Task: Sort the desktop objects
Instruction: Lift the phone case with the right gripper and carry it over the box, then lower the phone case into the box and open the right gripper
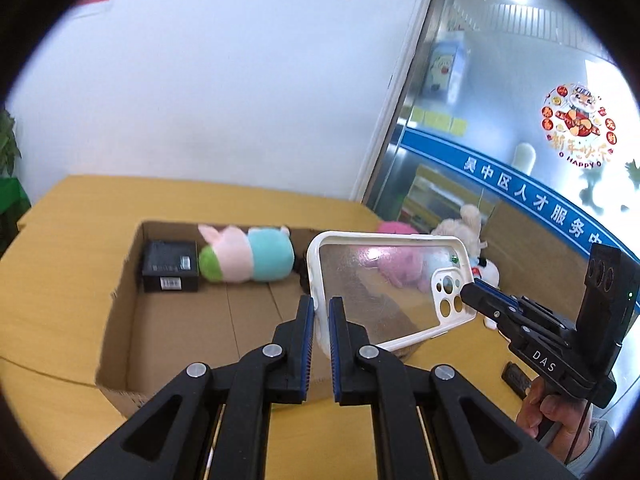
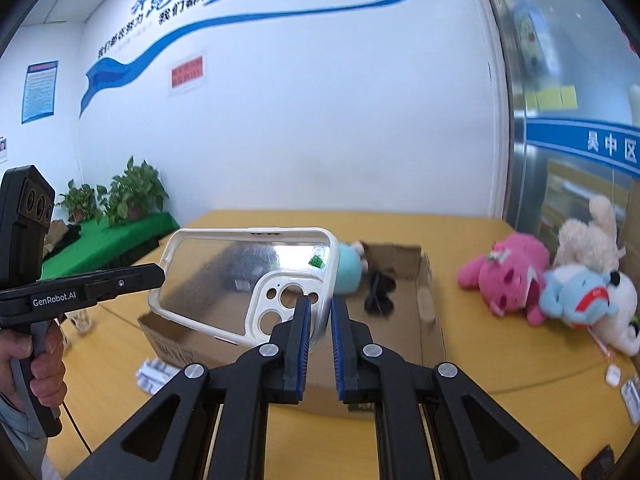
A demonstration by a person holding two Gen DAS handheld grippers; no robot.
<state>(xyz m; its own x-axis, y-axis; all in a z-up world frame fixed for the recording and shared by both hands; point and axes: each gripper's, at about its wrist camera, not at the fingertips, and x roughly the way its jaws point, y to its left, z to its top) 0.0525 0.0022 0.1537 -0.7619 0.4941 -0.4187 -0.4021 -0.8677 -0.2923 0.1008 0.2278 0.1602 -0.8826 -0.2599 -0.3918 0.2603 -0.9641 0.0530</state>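
Observation:
A clear phone case with a white rim point(image 1: 384, 292) hangs in the air over the open cardboard box point(image 1: 120, 300). My left gripper point(image 1: 321, 320) is shut on the case's left end. My right gripper point(image 2: 320, 320) is shut on its camera end, and it shows in the left wrist view as the black tip point(image 1: 474, 294) at the camera cutout. The case also shows in the right wrist view point(image 2: 224, 280), with the left gripper point(image 2: 158, 274) at its far edge. In the box lie a black carton point(image 1: 170, 266) and a pink, green and blue plush point(image 1: 244, 256).
The box stands on a yellow table point(image 1: 52, 272). Plush toys, pink point(image 2: 508, 276), blue point(image 2: 572, 296) and cream point(image 2: 588, 236), lie at the right by the glass wall. A black item point(image 2: 378, 292) lies in the box. Small objects point(image 2: 154, 374) lie on the table near the box's front.

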